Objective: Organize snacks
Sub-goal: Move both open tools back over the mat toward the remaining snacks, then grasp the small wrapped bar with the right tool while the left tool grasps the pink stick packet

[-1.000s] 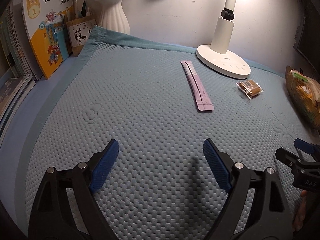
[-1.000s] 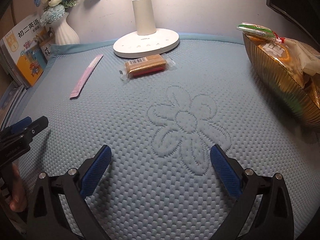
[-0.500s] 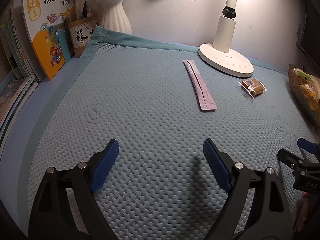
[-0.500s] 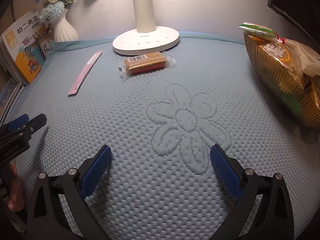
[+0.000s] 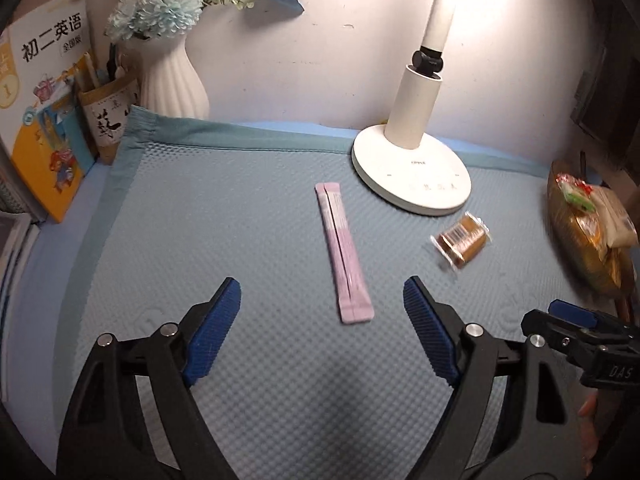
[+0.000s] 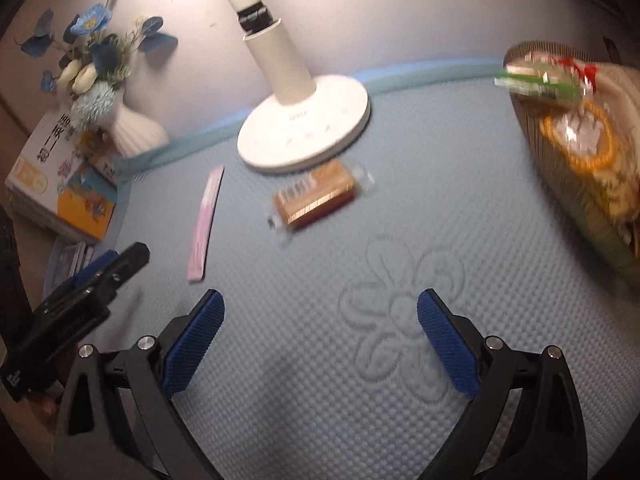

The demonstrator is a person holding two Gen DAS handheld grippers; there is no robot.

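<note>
The left gripper (image 5: 322, 330) is moving forward with fingers spread wide and empty; the pink stick packet (image 5: 343, 251) now is lying just beyond them. The right gripper (image 6: 320, 342), also wide open, is tilting and coming nearer the brown wrapped snack (image 6: 318, 197) beside the lamp base (image 6: 304, 136).

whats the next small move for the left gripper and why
Probably ease the left gripper forward and down over the pink stick pack. Its jaws are open and empty, and the pack lies flat on the mat just ahead, nearly centred between them and apart from the brown snack.
</note>
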